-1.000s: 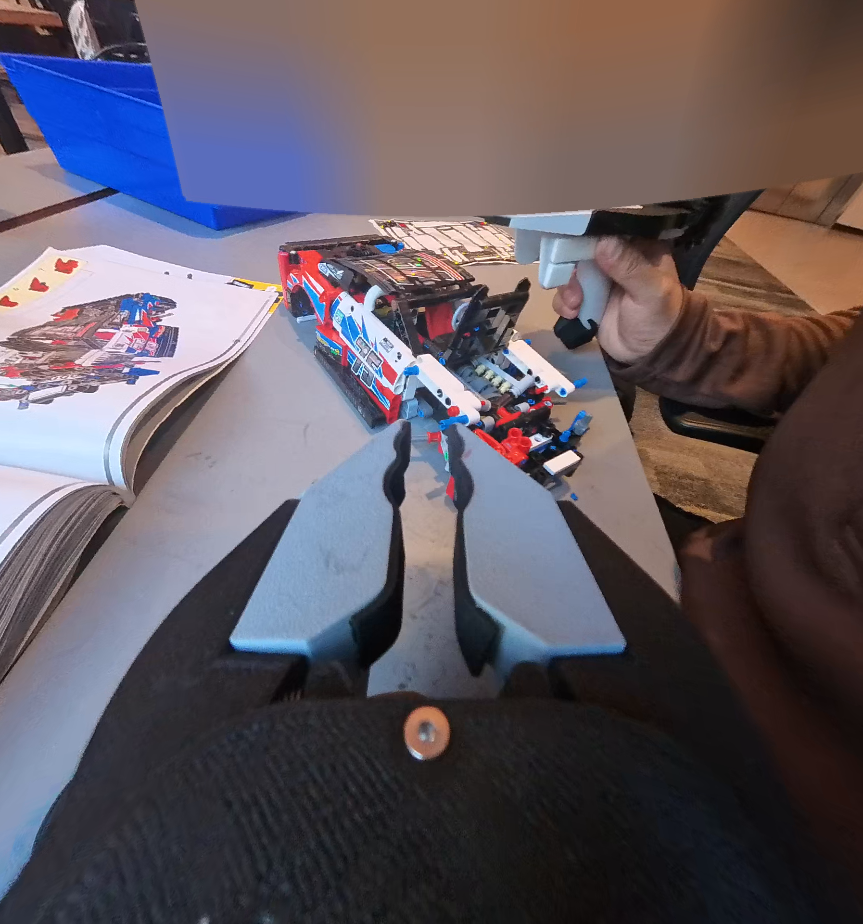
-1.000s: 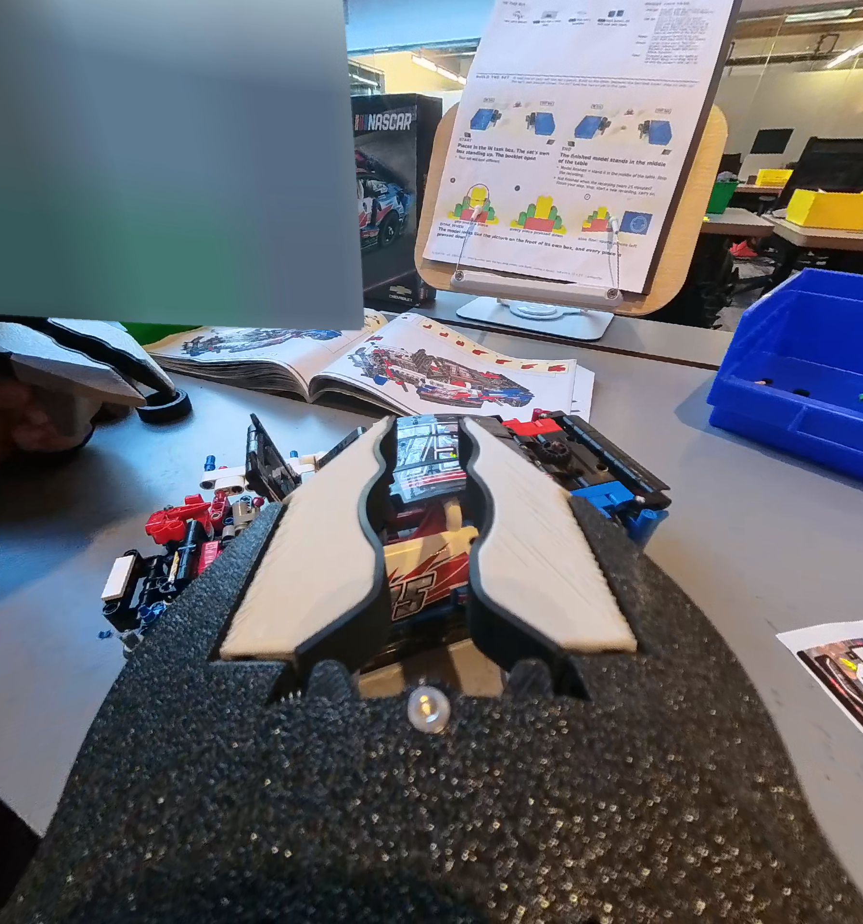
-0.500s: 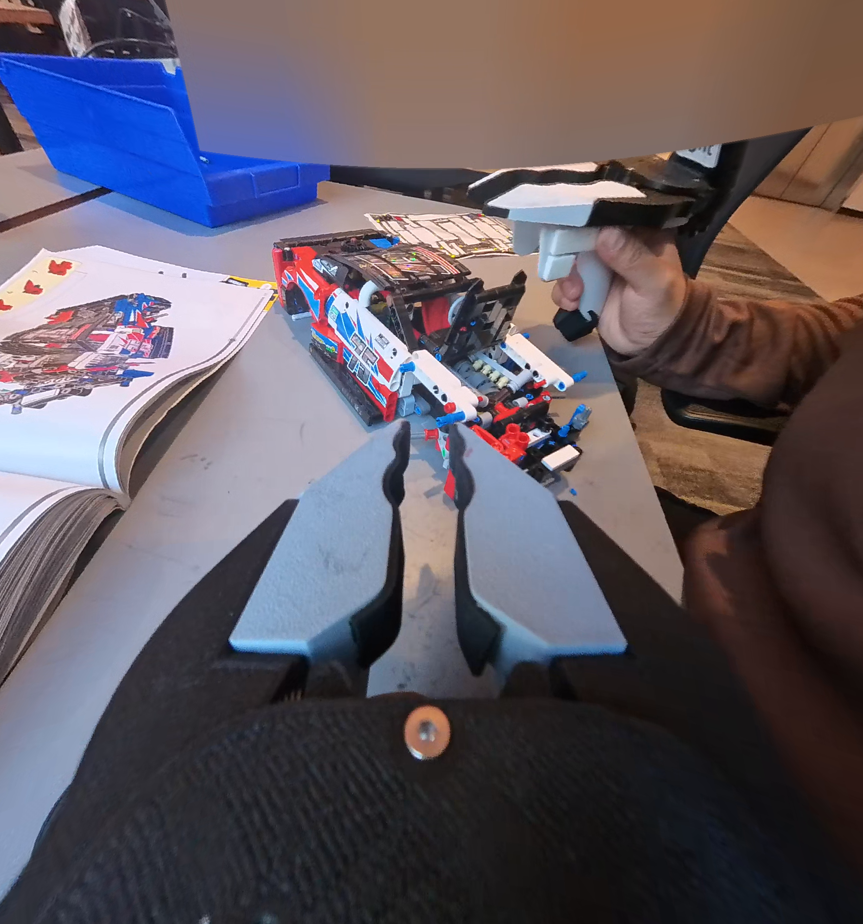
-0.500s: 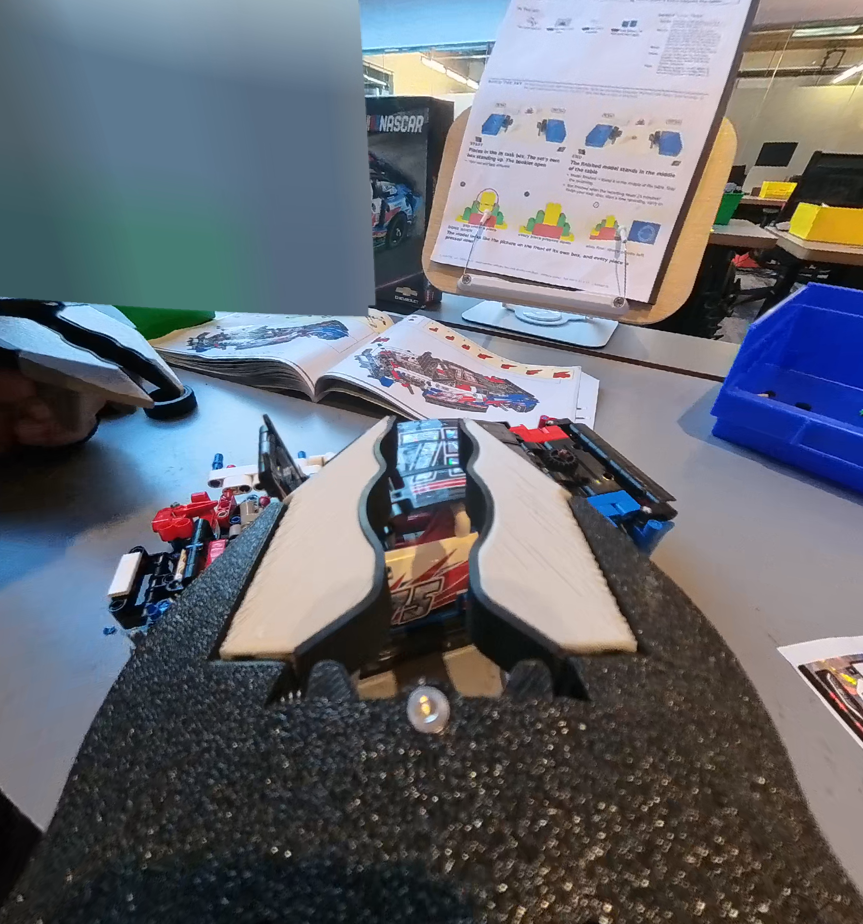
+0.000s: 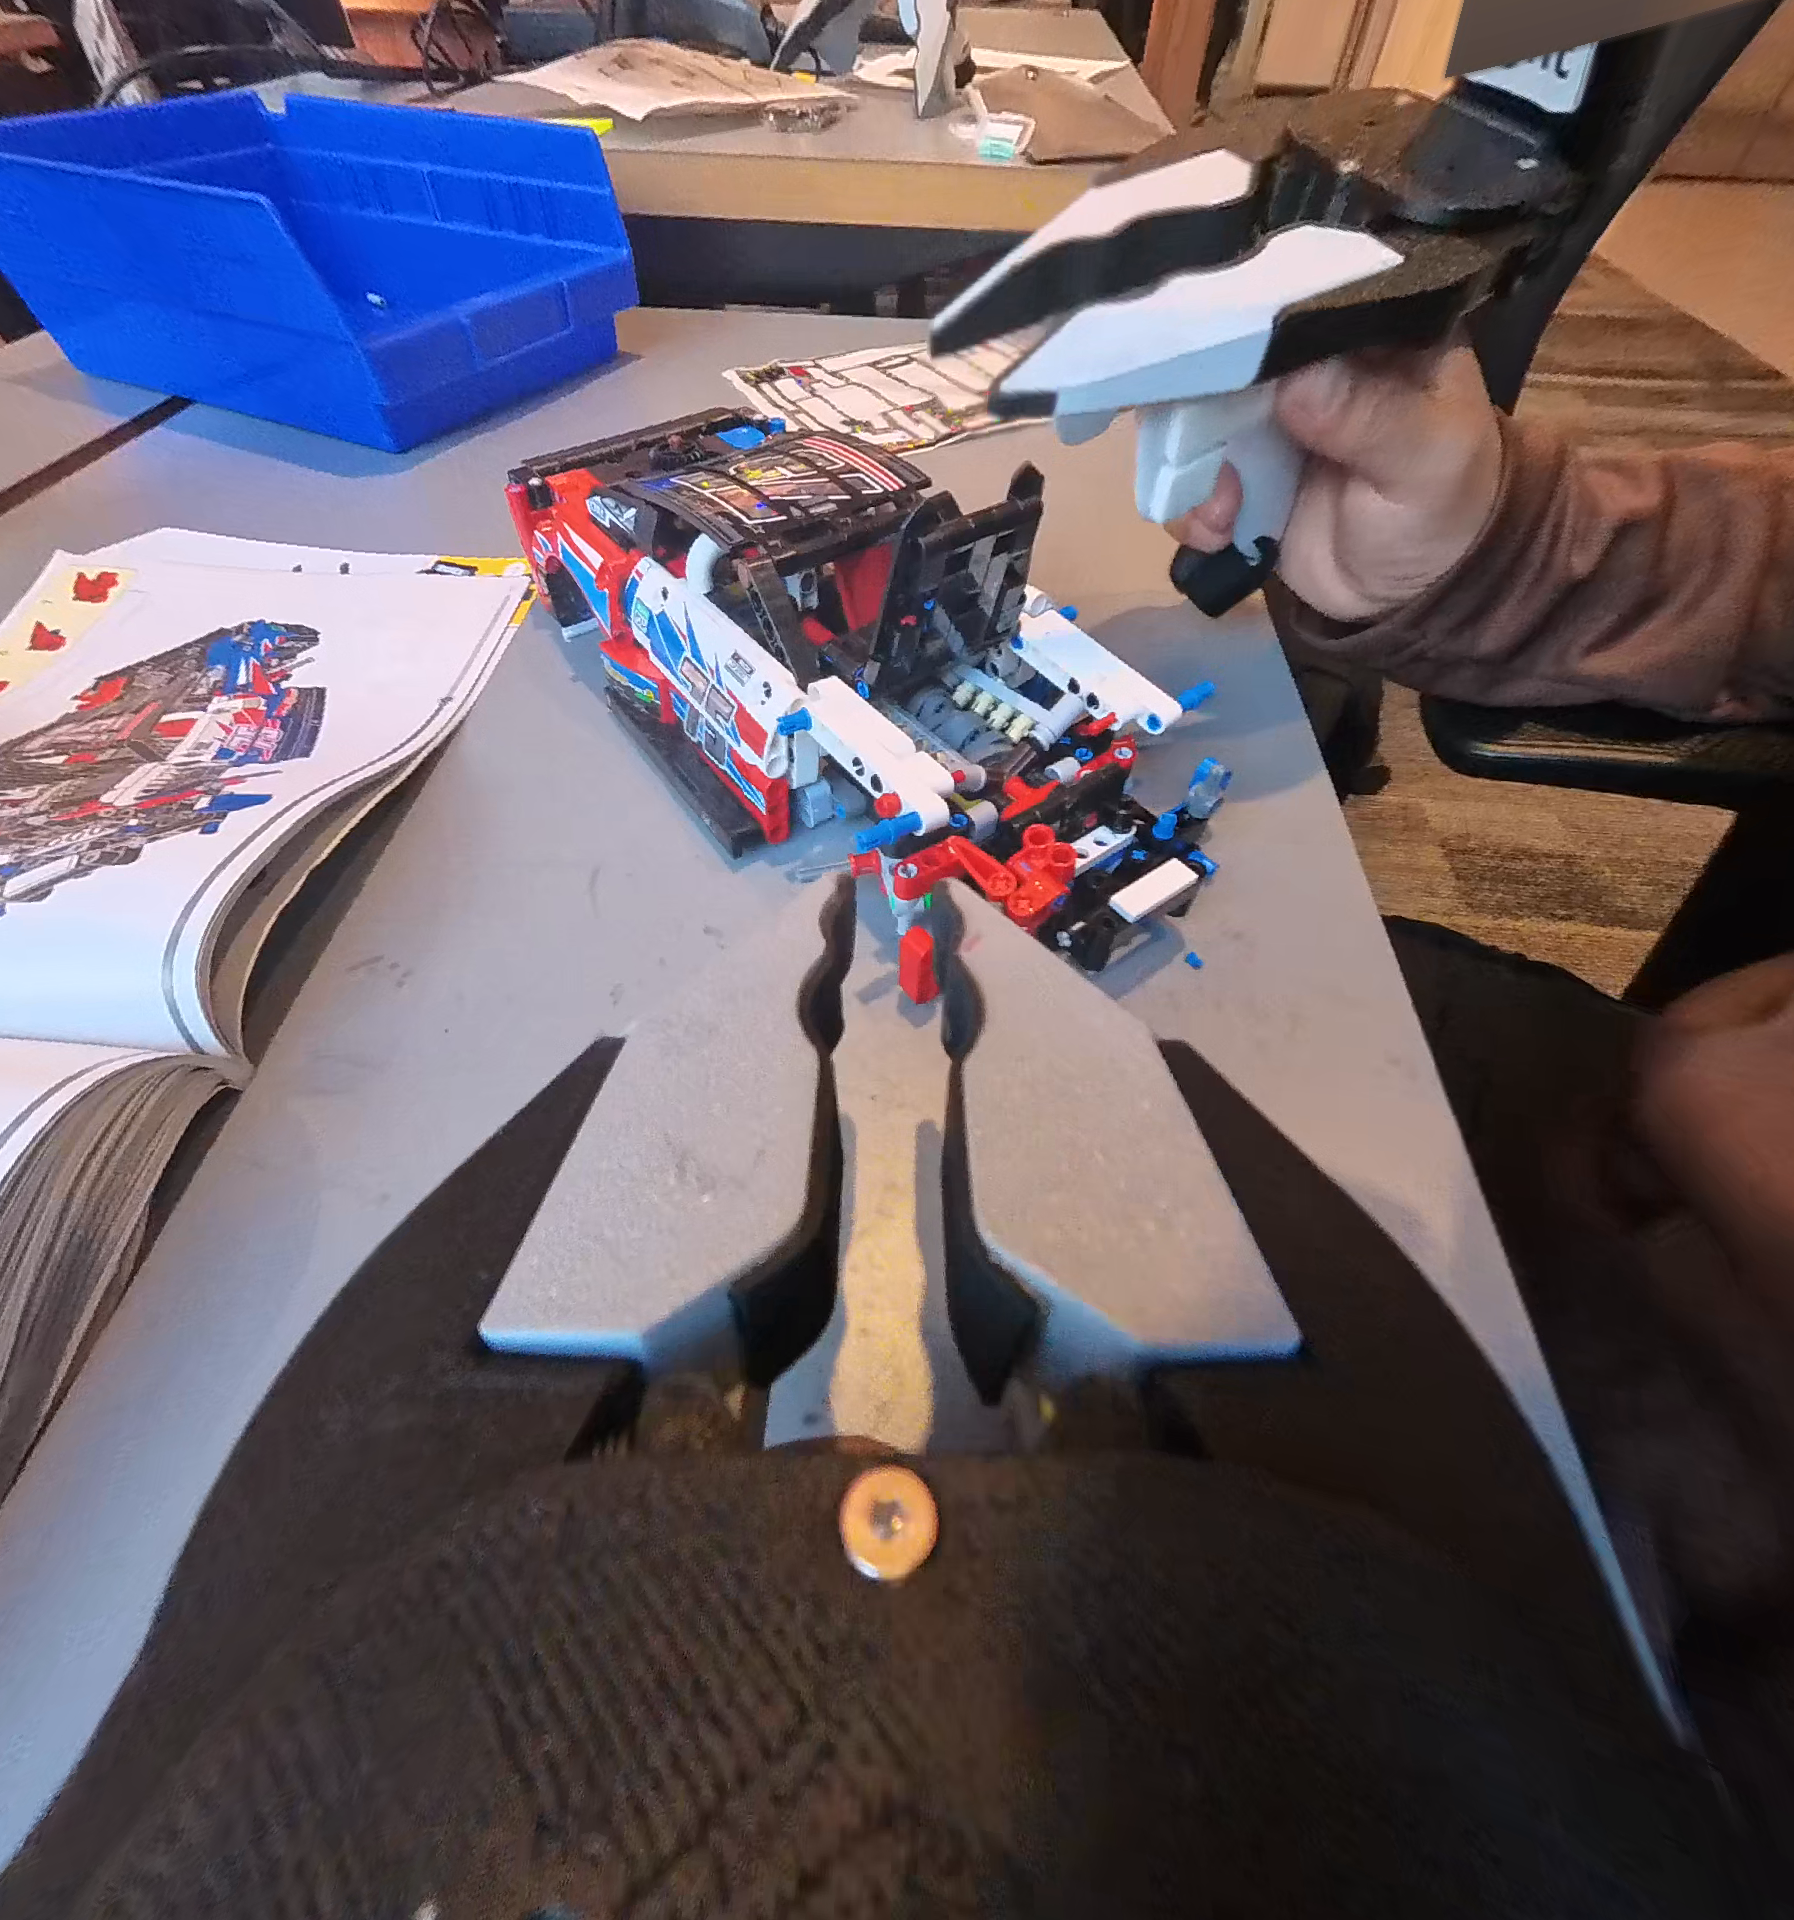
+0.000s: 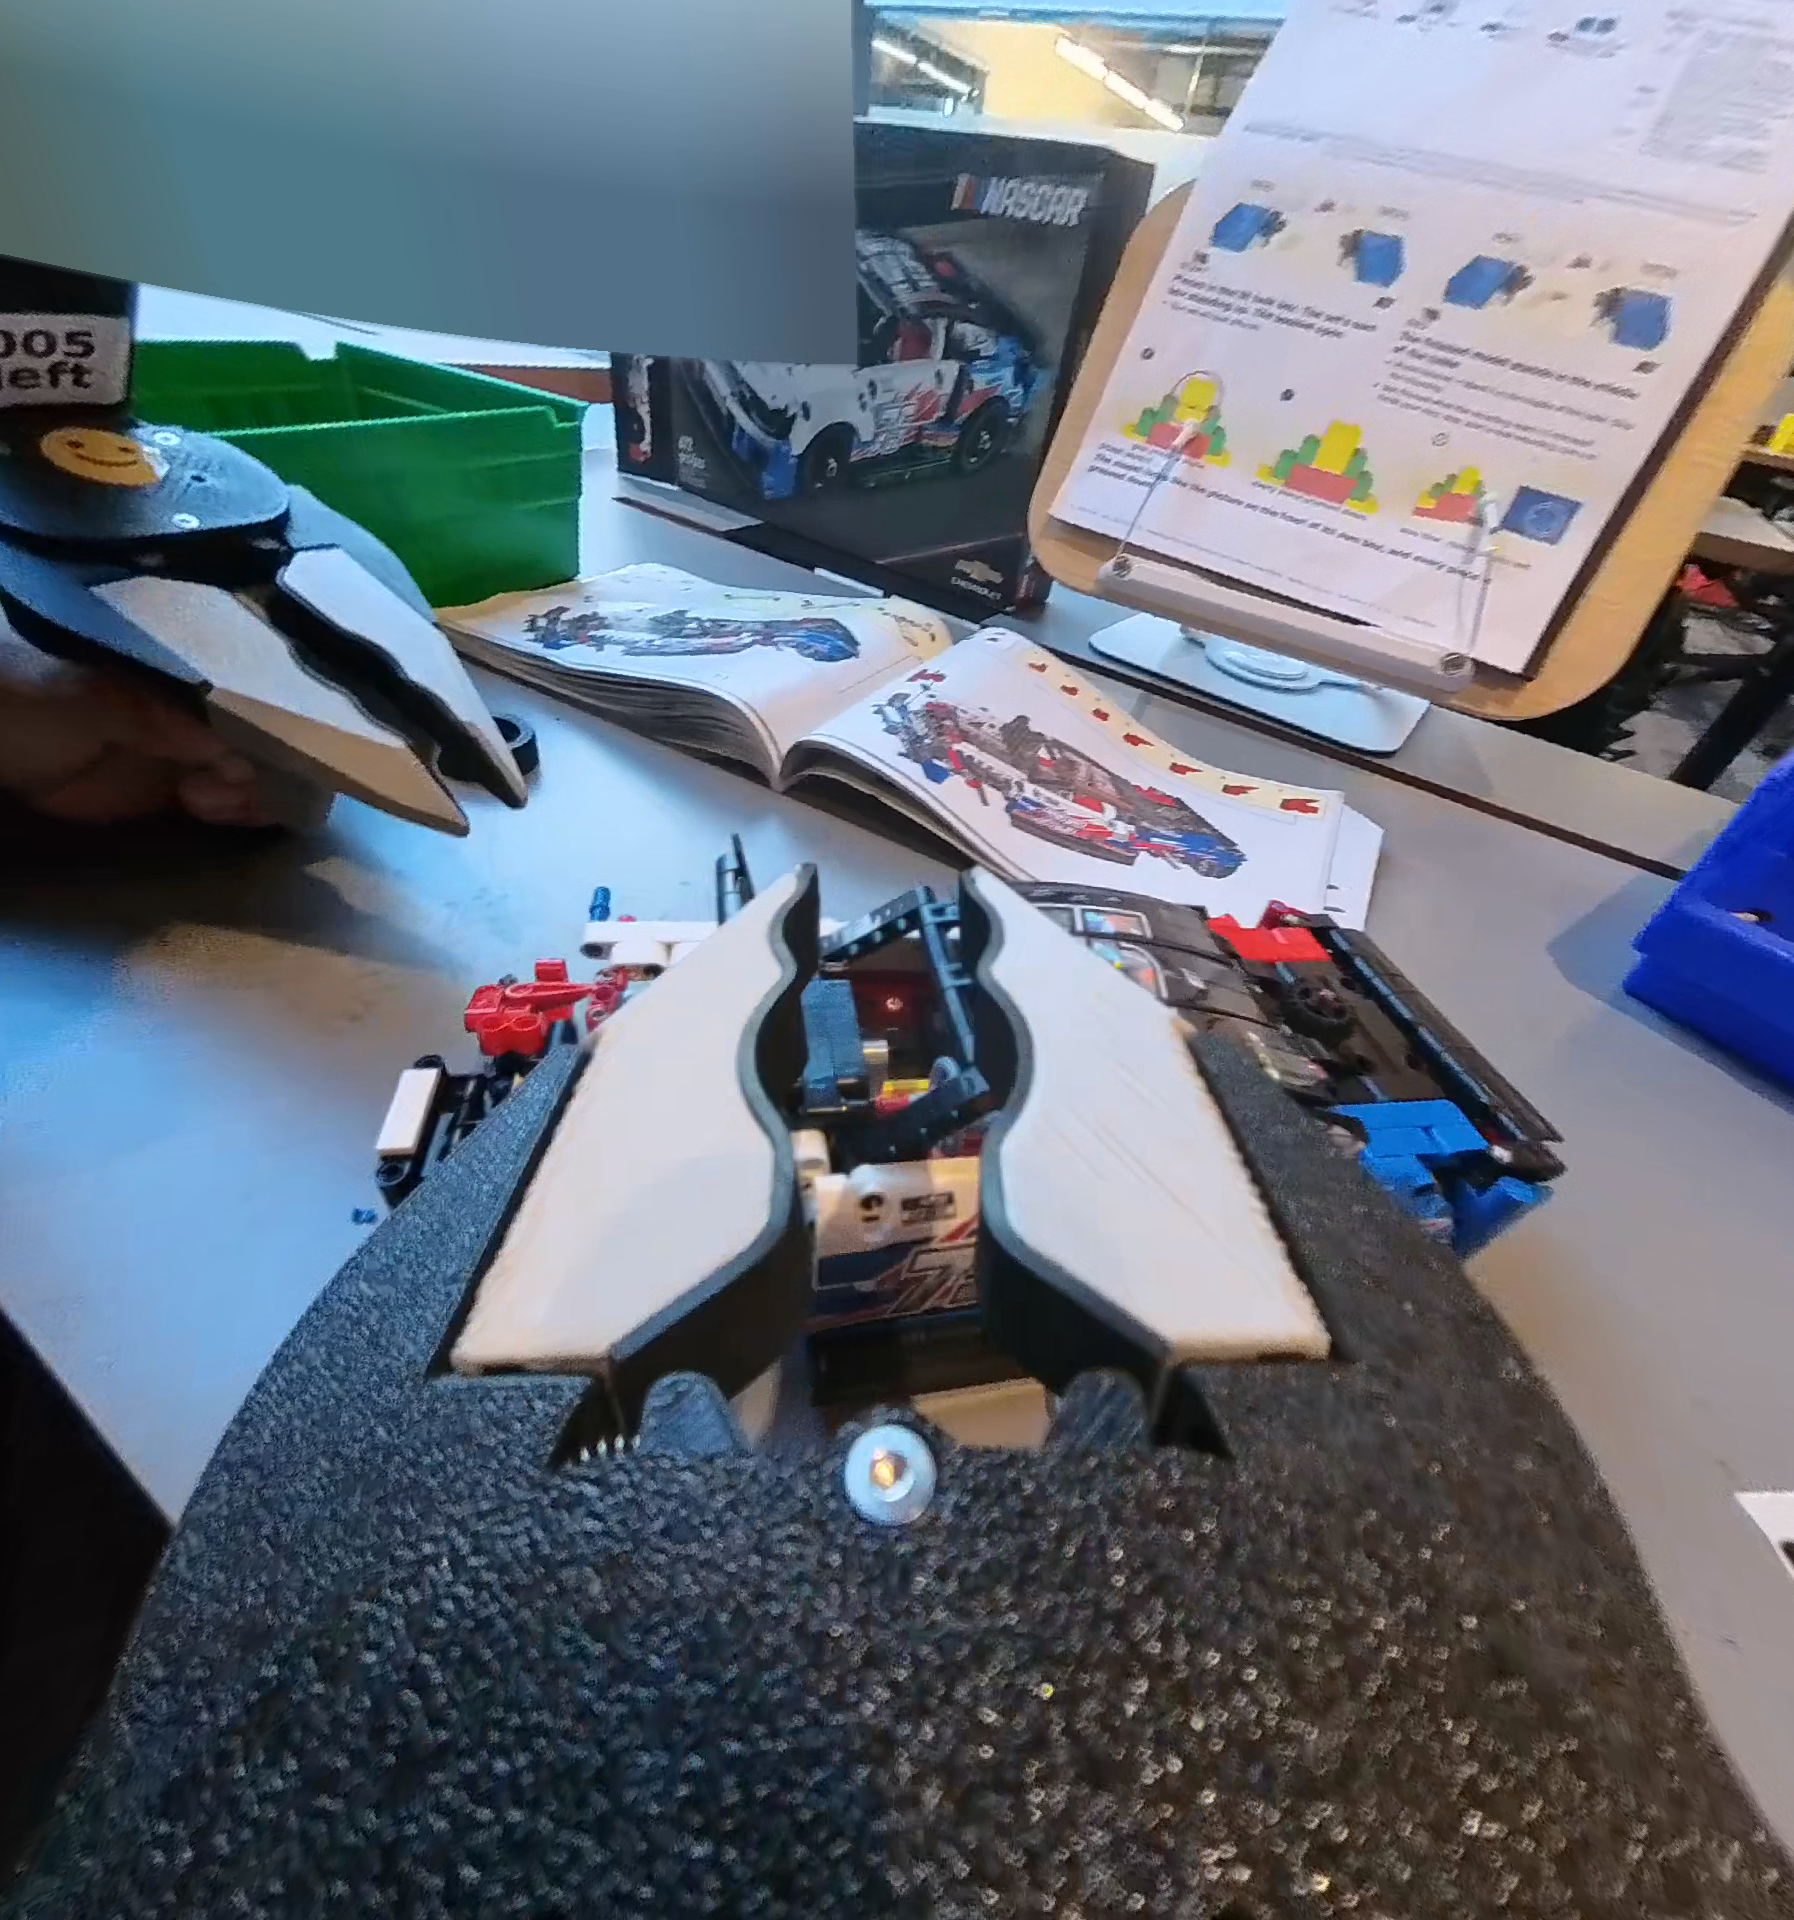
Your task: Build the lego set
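Observation:
The lego car (image 5: 768, 644), red, white and blue with a black roof, stands on the grey table (image 5: 519, 935); its front end is bare, with red, black and blue parts showing. My left gripper (image 5: 901, 899) is held low just short of that front end, its fingers a little apart and empty; a small red piece (image 5: 917, 964) shows in the gap beyond them. My right gripper (image 6: 888, 883) hovers above the car (image 6: 1288, 997), open and empty, the car's cabin showing between its fingers. It also shows in the left wrist view (image 5: 971, 364), raised over the car.
An open instruction booklet (image 5: 145, 748) lies left of the car. A blue bin (image 5: 301, 239) stands behind it. A green bin (image 6: 405, 457), the set's box (image 6: 924, 343) and a sheet on a stand (image 6: 1392, 364) stand at the back. A sticker sheet (image 5: 851, 390) lies near the table edge. The gap from one gripper's tips to the other's is roughly 15 centimeters.
My right gripper has risen and swung over the car; the cabin now shows between its fingers instead of the side panel. My left gripper has hardly moved and keeps the same gap.

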